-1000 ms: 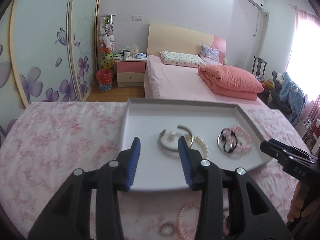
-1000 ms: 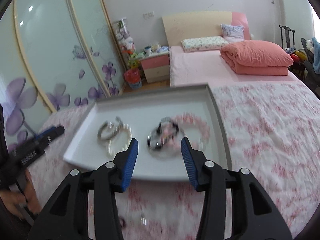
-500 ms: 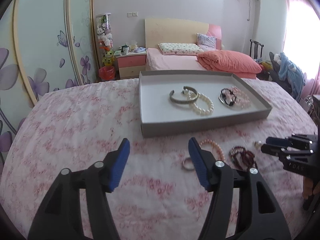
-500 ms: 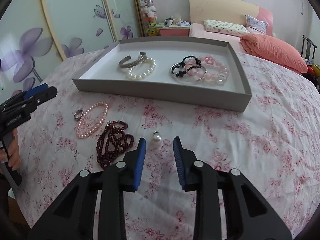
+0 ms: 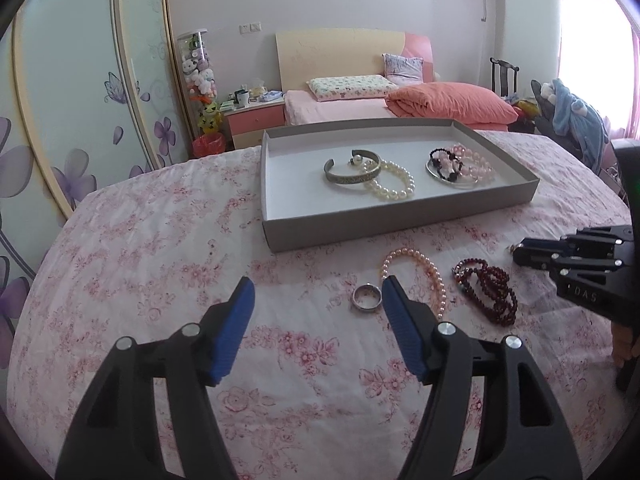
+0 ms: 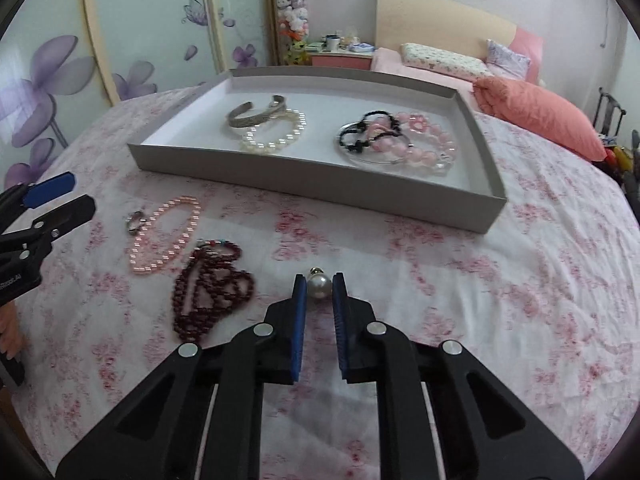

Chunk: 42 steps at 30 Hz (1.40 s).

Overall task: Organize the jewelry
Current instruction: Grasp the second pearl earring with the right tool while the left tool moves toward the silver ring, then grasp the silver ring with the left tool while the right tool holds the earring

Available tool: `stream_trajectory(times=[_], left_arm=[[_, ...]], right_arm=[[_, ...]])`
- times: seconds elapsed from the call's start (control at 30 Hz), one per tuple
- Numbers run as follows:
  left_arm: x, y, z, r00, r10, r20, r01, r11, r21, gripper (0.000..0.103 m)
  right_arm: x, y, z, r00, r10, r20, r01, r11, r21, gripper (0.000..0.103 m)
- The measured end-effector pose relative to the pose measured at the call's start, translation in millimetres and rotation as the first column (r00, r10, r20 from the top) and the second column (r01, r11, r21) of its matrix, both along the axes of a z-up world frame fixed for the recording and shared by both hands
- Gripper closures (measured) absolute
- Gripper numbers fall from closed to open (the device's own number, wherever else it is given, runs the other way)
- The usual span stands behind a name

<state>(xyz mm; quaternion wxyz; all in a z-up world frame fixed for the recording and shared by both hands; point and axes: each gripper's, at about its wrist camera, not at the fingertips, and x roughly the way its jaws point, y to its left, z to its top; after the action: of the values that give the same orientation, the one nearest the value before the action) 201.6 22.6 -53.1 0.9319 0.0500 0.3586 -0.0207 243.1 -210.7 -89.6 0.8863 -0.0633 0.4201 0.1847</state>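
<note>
**Right gripper closing on a pearl earring, left gripper spreading beside a ring**

Nearest in the right wrist view, the right gripper (image 6: 319, 286) has its blue-padded fingers (image 6: 299, 300) almost together, still closing, with a pearl earring (image 6: 319, 287) between the tips; the pads sit right against its sides. The earring rests on the counter (image 6: 520, 300), which wears a pink floral cloth.

In the left wrist view, the left gripper (image 5: 316, 294) has its fingers (image 5: 232, 332) spread wide and still opening, with nothing between them but cloth. A silver ring (image 5: 367, 297) lies just beside the inner edge of its right finger, not clearly inside the gap.

A little farther out on the cloth lie a pink pearl bracelet (image 6: 166, 236), touching the ring, and a bunched dark red bead necklace (image 6: 210, 288) just beside it, between the bracelet and the earring.

Beyond these stands a shallow grey tray (image 6: 304, 178). Inside it, toward one end, a silver cuff bangle (image 6: 256, 114) overlaps a white pearl bracelet (image 6: 276, 136). Toward the other end, a pink bead bracelet (image 6: 428, 148), a black bead bracelet (image 6: 370, 130) and a thin silver hoop (image 6: 360, 156) lie piled together.

Behind the counter stands a bed (image 5: 332, 110) with a pink sheet, a folded coral quilt (image 5: 452, 100) and a pale headboard. Sliding wardrobe doors (image 5: 80, 92) with purple flowers fill the side wall.
</note>
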Motion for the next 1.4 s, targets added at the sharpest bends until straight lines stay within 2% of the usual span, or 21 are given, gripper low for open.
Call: stream_trajectory(times=[0.2,0.3,0.5,0.7,1.07,1.4], left_arm=[[3.5,-8.6,-6.3,0.999,-0.014,-0.032,0.016,0.999,0.037,0.038],[7.1,-12.4,-11.9,0.998,-0.018,-0.056,0.021,0.999,0.050,0.038],[12.9,-18.3,-22.6,0.993,-0.035,-0.113,0.042,0.997,0.058,0.039],[20.9,-21.0,-30.1,0.987,-0.028,-0.156,0.038,0.997,0.062,0.052],[28.9,-28.0,-29.3,0.987,-0.030,-0.156,0.040,0.997,0.062,0.056],[29.9,-26.3,-29.3,0.987,-0.028,-0.159,0.036,0.998,0.049,0.056]], right_arm=[[11.4,-31.1,-1.3,0.991,-0.132,0.001,0.132,0.991,-0.010,0.089],[16.4,-42.1,-2.4,0.986,-0.164,-0.011,0.164,0.986,0.009,0.089],[18.1,-44.4,-2.9,0.986,-0.168,-0.014,0.169,0.986,0.015,0.089],[18.0,-45.6,-3.2,0.986,-0.168,-0.018,0.169,0.985,0.025,0.089],[15.8,-47.4,-3.4,0.986,-0.166,-0.026,0.167,0.985,0.044,0.089],[15.4,-42.7,-3.2,0.986,-0.168,-0.013,0.168,0.986,0.012,0.089]])
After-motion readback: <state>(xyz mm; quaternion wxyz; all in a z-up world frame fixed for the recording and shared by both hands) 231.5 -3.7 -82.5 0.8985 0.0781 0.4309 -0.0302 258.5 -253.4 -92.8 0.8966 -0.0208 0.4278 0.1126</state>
